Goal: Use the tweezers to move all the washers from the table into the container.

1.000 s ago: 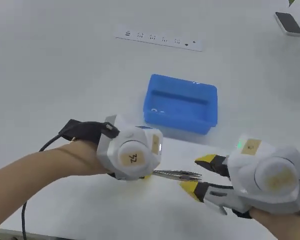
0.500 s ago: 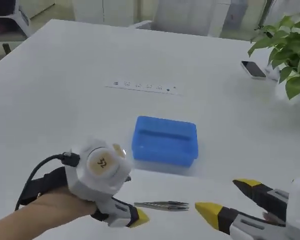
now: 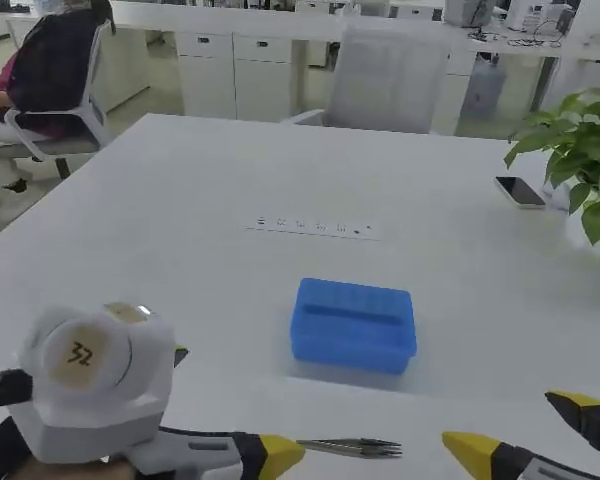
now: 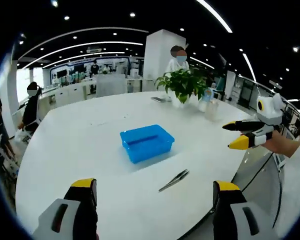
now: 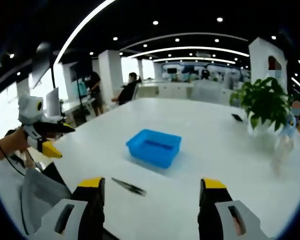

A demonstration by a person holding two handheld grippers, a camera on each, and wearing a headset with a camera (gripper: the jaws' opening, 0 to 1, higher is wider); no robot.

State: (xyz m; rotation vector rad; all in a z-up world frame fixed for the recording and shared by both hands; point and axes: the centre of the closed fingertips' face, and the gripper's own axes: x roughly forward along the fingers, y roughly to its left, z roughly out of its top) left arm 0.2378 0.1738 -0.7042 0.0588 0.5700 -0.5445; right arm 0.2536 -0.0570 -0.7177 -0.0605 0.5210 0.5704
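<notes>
The blue container (image 3: pixel 352 325) sits in the middle of the white table (image 3: pixel 180 230). Slim metal tweezers (image 3: pixel 350 448) lie flat on the table in front of it, near the front edge. My left gripper (image 3: pixel 230 405) is left of the tweezers, open, one yellow fingertip (image 3: pixel 277 451) close to their handle end. My right gripper (image 3: pixel 525 428) is to their right, open and holding nothing. In the left gripper view the tweezers (image 4: pixel 174 180) lie between the jaws, with the container (image 4: pixel 146 142) beyond. The right gripper view has the tweezers (image 5: pixel 129 187) and the container (image 5: pixel 154 147).
A white power strip (image 3: pixel 313 226) lies beyond the container. A phone (image 3: pixel 521 191) and a potted plant (image 3: pixel 580 150) are at the far right. A chair (image 3: pixel 390 80) stands behind the table, and a person (image 3: pixel 50 60) sits at far left.
The head camera has tilted up. My left gripper has drawn back left off the tweezers and my right gripper has moved right. The tweezers and container have stayed put.
</notes>
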